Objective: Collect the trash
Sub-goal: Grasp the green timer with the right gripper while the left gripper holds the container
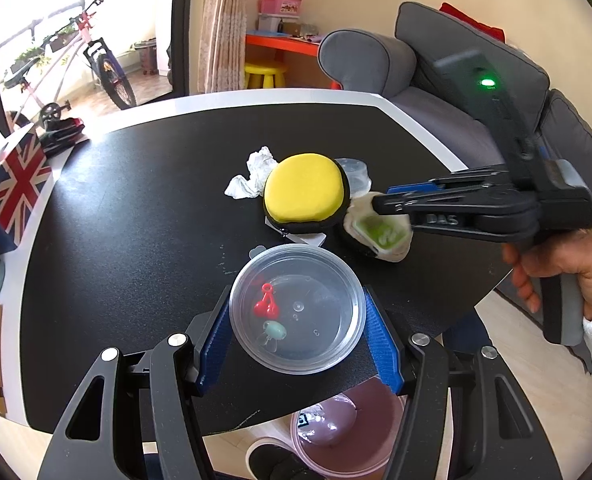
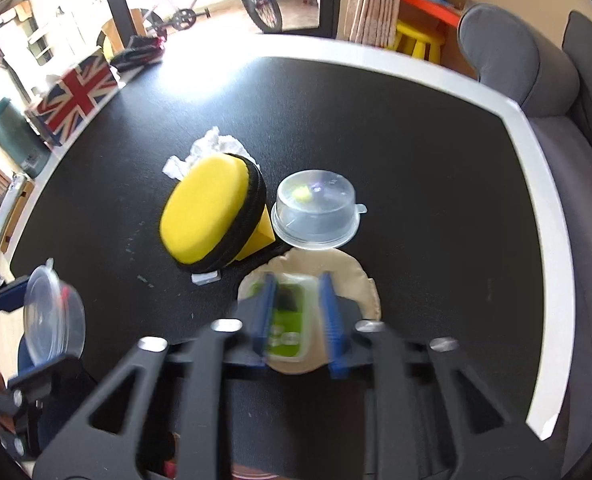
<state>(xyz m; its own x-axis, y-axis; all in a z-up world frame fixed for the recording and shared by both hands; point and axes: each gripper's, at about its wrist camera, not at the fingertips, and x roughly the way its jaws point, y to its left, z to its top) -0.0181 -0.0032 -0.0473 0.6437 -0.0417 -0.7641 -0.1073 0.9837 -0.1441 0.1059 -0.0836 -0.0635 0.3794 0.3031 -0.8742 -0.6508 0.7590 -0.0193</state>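
My left gripper (image 1: 298, 300) is shut on a clear round plastic tub (image 1: 320, 328) with a red cherry charm (image 1: 266, 306) and a pale green bit inside, held over the near edge of the black table (image 1: 136, 220). That tub (image 2: 52, 316) also shows at the left of the right wrist view. My right gripper (image 2: 296, 300) is shut on a small clear packet with green contents (image 2: 292, 312), which lies on a round beige pad (image 2: 352, 276). From the left wrist view, the right gripper (image 1: 376, 204) reaches in from the right onto the green packet (image 1: 380, 234).
A yellow zip case (image 2: 204, 216), crumpled white tissue (image 2: 216, 142) and a small clear lidded cup (image 2: 316, 216) sit mid-table. A pinkish bin (image 1: 348, 432) stands on the floor below the near edge. A Union Jack box (image 1: 16, 184) is at the left, a grey sofa (image 1: 416, 80) at the right.
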